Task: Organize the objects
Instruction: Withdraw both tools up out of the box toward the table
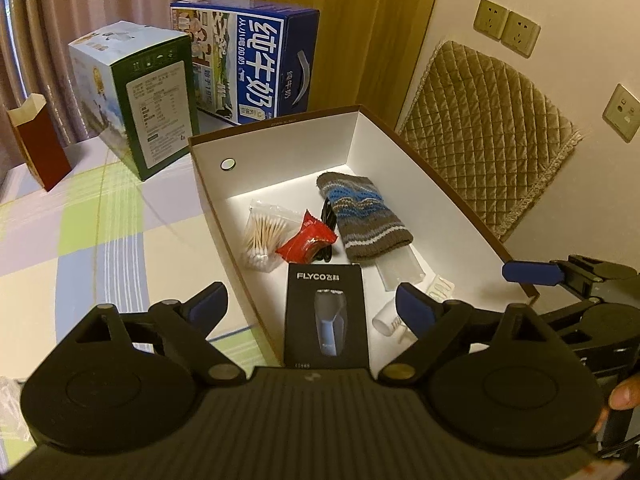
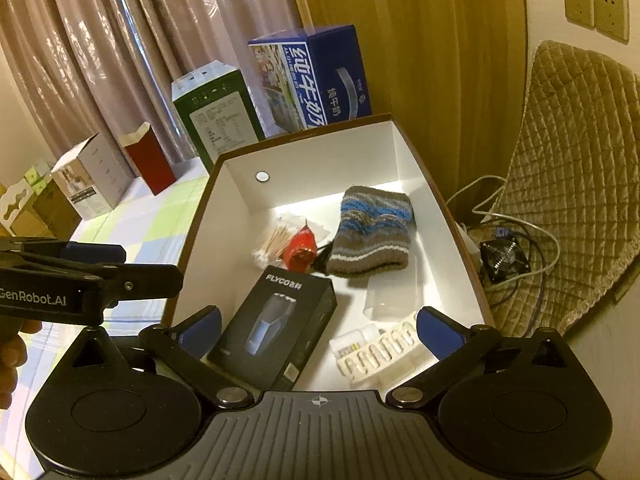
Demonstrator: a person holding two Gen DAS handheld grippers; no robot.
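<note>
An open box with white walls point(image 1: 280, 148) point(image 2: 320, 160) stands on the checked cloth. Inside lie a black FLYCO shaver carton point(image 1: 326, 316) point(image 2: 276, 328), a striped knitted sleeve point(image 1: 364, 216) point(image 2: 372, 232), a bag of cotton swabs point(image 1: 264, 240) point(image 2: 276, 240), a red packet point(image 1: 306, 242) point(image 2: 302, 248), a clear plastic case point(image 2: 392, 296), a blister pack point(image 2: 380, 352) and a small white bottle point(image 1: 388, 320). My left gripper point(image 1: 310, 304) hangs open over the box's near end, above the carton, holding nothing. My right gripper point(image 2: 318, 324) is open beside it, also with nothing in it.
Behind the box stand a blue milk carton point(image 1: 260, 64), a green and white carton point(image 1: 140, 92) and a red paper bag point(image 1: 38, 144). A quilted cloth point(image 1: 492, 140) leans on the wall at the right. A small fan point(image 2: 504, 258) and cables lie on the floor.
</note>
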